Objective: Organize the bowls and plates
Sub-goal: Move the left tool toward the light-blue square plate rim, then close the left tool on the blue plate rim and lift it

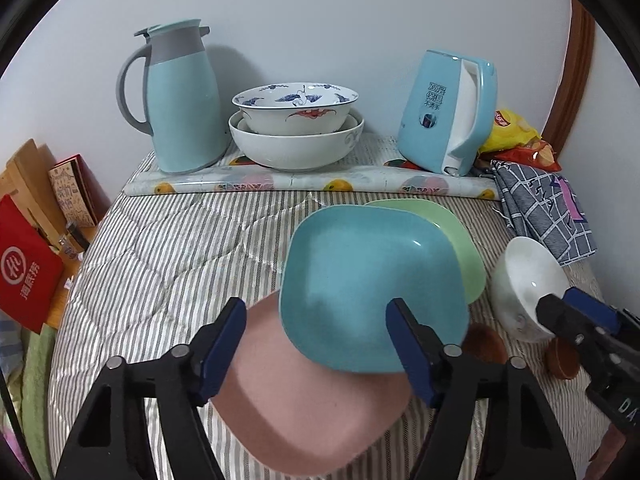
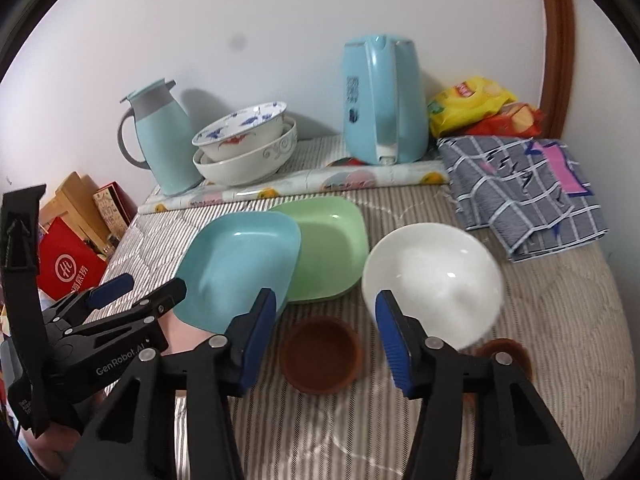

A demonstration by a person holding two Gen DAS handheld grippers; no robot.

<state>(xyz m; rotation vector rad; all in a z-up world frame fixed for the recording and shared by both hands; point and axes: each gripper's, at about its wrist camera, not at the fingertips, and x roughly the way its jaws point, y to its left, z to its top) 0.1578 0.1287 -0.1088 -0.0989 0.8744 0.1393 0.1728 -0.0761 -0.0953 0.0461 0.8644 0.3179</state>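
We see our left hand-held gripper (image 1: pixel 316 346) with its jaws spread wide over the blue plate (image 1: pixel 372 292), which overlaps the pink plate (image 1: pixel 304 396) and the green plate (image 1: pixel 452 240) on the striped bed quilt (image 1: pixel 168 256). Our right hand-held gripper (image 2: pixel 326 334) is also spread open, its right finger (image 2: pixel 394 344) at the rim of the tilted white bowl (image 2: pixel 434 276). A brown bowl (image 2: pixel 322 354) sits between its fingers. Two stacked bowls (image 1: pixel 296 128) stand by the wall between the thermos jug (image 1: pixel 180 96) and the kettle (image 1: pixel 448 112).
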